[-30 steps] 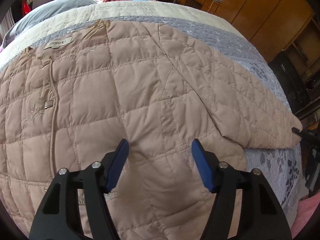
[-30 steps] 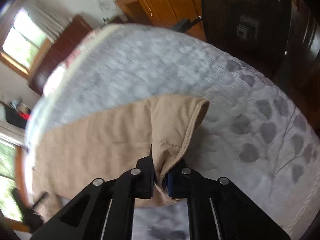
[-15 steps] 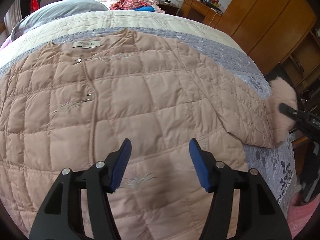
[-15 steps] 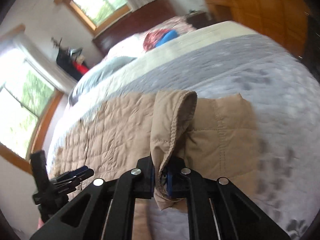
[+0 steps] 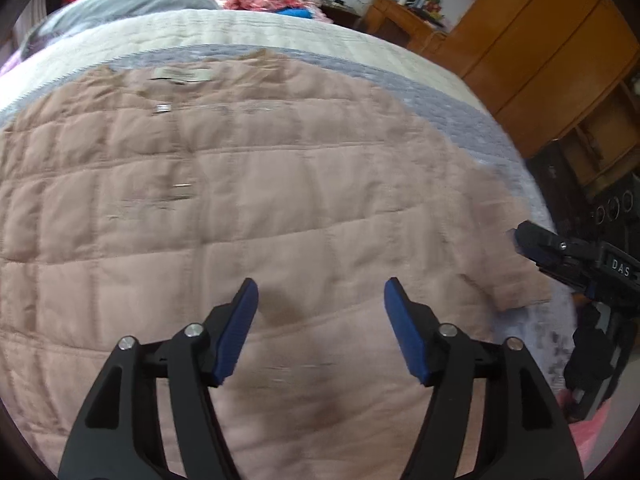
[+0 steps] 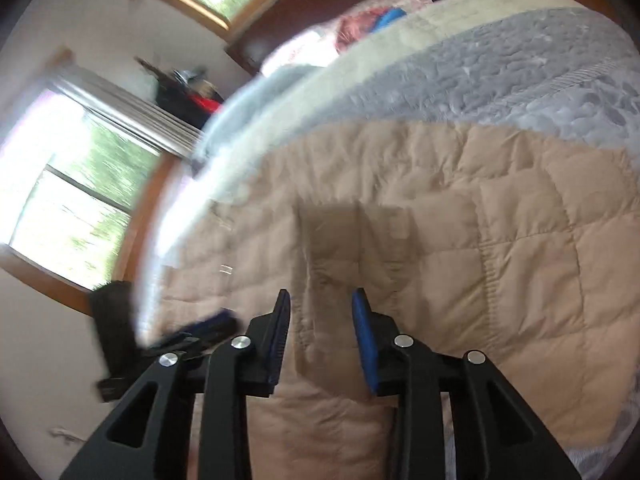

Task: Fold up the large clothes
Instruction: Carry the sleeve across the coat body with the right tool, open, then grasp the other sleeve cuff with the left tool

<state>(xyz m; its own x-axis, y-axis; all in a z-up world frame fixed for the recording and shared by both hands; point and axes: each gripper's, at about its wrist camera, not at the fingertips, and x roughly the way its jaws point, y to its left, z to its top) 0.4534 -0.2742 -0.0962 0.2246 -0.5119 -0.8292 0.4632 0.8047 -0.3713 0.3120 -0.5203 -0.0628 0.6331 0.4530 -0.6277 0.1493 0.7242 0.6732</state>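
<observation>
A large beige quilted jacket (image 5: 248,208) lies spread flat on the bed, its collar label toward the pillows. My left gripper (image 5: 320,292) hovers over the jacket's lower middle, its jaws opening with nothing between them. My right gripper (image 6: 321,300) is over the jacket's right side and also shows at the right edge of the left wrist view (image 5: 536,244). Its jaws are opening, and the folded-over sleeve (image 6: 332,240) lies loose below them, clear of the pads. The sleeve cuff (image 5: 520,288) rests on the jacket's body near the bed edge.
The bed carries a grey-lilac patterned cover (image 6: 520,72) with a cream band (image 5: 280,28) and pillows (image 5: 132,0) beyond. A wooden wardrobe (image 5: 540,48) and dresser stand right of the bed. Windows (image 6: 80,184) are on the far side. The bed edge drops off at the right.
My right gripper swung the sleeve end inward over the jacket's body, then its jaws parted and the cloth dropped out. My left gripper shifted a little and its jaws widened.
</observation>
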